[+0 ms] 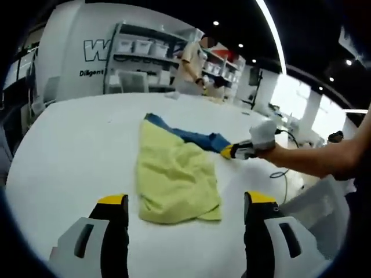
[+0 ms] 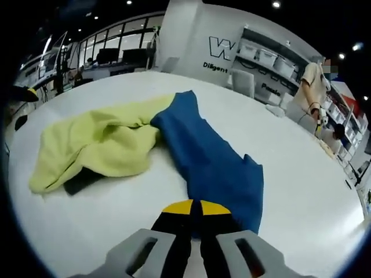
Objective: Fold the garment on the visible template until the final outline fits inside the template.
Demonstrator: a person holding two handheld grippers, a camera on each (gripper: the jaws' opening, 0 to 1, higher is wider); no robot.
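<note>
On white desk [image 2: 301, 191], blue-and-yellow cloth garment [image 2: 208, 156], part-hidden underneath, lengthwise away from right hand-held gripper [image 2: 196, 209] pinched onto blue end; left hand-held gripper [image 1: 185, 202] spread, empty.

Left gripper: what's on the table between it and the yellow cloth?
Nothing. In the left gripper view, bare white table lies between the open left gripper and the yellow cloth.

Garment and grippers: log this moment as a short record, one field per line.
surface: white table
garment: yellow and blue garment, crumpled, lying on the table
yellow part: yellow section, nearest the left gripper
blue part: blue section, stretching toward the right gripper
left gripper: left gripper, jaws apart, short of the yellow edge, holding nothing
right gripper: right gripper, jaws together at the blue section's end; a grip on cloth looks likely
template: no outline discernible
background: person by shelves
</note>
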